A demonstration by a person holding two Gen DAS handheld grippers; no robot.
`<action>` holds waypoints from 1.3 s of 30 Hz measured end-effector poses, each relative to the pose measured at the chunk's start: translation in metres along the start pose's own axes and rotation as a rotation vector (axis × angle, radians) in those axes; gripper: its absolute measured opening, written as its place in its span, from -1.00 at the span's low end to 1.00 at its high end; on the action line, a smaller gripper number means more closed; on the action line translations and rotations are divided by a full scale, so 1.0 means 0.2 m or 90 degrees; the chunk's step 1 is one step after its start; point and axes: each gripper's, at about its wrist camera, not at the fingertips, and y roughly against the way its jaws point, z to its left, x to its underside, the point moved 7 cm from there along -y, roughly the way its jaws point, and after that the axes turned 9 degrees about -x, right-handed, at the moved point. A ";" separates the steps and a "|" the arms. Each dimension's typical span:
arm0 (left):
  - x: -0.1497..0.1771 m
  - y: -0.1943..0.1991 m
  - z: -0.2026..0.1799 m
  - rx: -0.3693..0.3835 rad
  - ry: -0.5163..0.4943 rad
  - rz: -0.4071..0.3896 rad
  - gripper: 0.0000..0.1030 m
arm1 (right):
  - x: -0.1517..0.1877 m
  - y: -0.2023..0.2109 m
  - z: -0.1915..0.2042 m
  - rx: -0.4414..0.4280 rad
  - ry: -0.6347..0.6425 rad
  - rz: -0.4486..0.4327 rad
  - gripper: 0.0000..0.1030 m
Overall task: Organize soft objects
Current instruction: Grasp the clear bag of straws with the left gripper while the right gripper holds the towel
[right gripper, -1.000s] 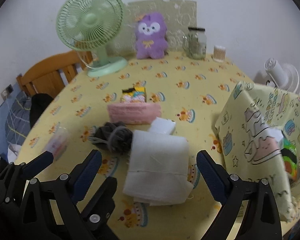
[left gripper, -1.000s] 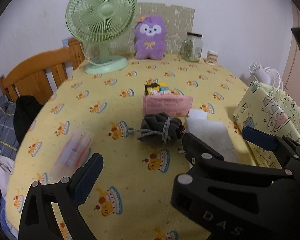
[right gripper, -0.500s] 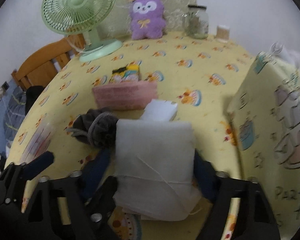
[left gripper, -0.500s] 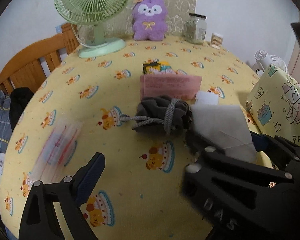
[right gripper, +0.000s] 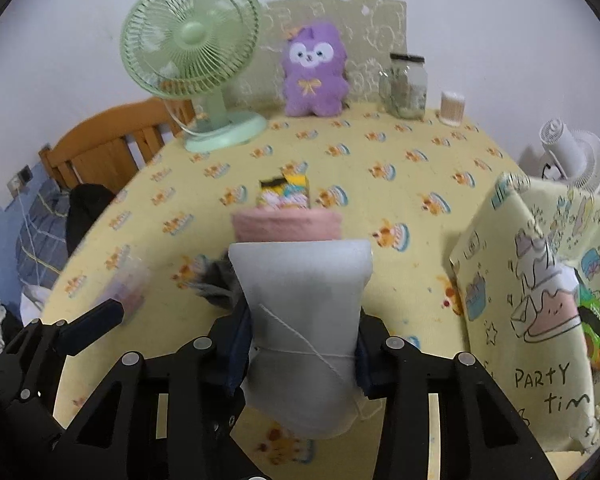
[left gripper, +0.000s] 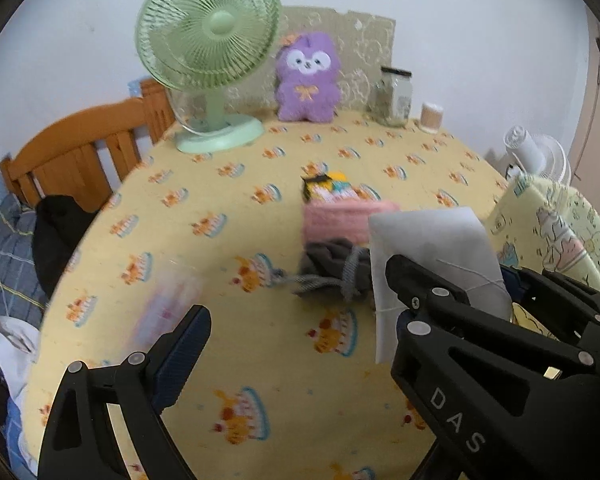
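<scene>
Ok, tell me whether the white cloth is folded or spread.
Folded: the white cloth is a thick squared bundle pinched at both sides by the closing right tongs.

A yellow tablecloth [right gripper: 380,152] printed with orange cake motifs is recorded. A white folded cloth [right gripper: 304,320], a pink cloth [right gripper: 288,226] and a grey bundle [left gripper: 332,268] are noted. A pale green fan [right gripper: 192,52], a purple plush toy [right gripper: 314,68] and a cartoon-printed pale yellow bag [right gripper: 540,300] are observed.
</scene>
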 end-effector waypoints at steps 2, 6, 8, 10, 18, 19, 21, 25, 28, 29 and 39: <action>-0.02 0.01 0.04 -0.009 -0.003 -0.010 0.84 | -0.03 0.01 0.05 -0.008 0.008 -0.011 -0.12; -0.05 0.00 0.13 -0.022 0.007 -0.012 0.84 | -0.07 -0.01 0.13 -0.019 0.013 -0.019 -0.12; -0.06 -0.01 0.17 -0.024 0.014 -0.007 0.84 | -0.09 -0.03 0.16 -0.025 0.012 -0.015 -0.12; -0.06 -0.03 0.21 -0.025 0.014 -0.004 0.84 | -0.10 -0.05 0.19 -0.028 0.009 -0.013 -0.12; -0.06 -0.16 0.32 -0.045 0.009 0.026 0.73 | -0.11 -0.20 0.28 -0.038 0.010 0.017 -0.15; -0.06 -0.19 0.34 -0.050 0.009 0.031 0.71 | -0.11 -0.22 0.29 -0.040 0.011 0.021 -0.15; -0.05 -0.22 0.36 -0.043 0.008 0.044 0.66 | -0.10 -0.26 0.31 -0.045 0.009 0.031 -0.16; -0.02 -0.28 0.39 -0.052 0.015 0.071 0.43 | -0.08 -0.31 0.32 -0.045 0.007 0.046 -0.17; 0.02 -0.33 0.40 -0.039 0.035 0.108 0.26 | -0.08 -0.32 0.33 -0.044 0.015 0.043 -0.17; 0.03 -0.34 0.40 -0.040 0.039 0.114 0.22 | -0.07 -0.32 0.34 -0.042 0.018 0.042 -0.17; 0.05 -0.28 0.36 -0.015 0.030 0.106 -0.55 | -0.06 -0.31 0.34 -0.039 0.034 0.044 -0.18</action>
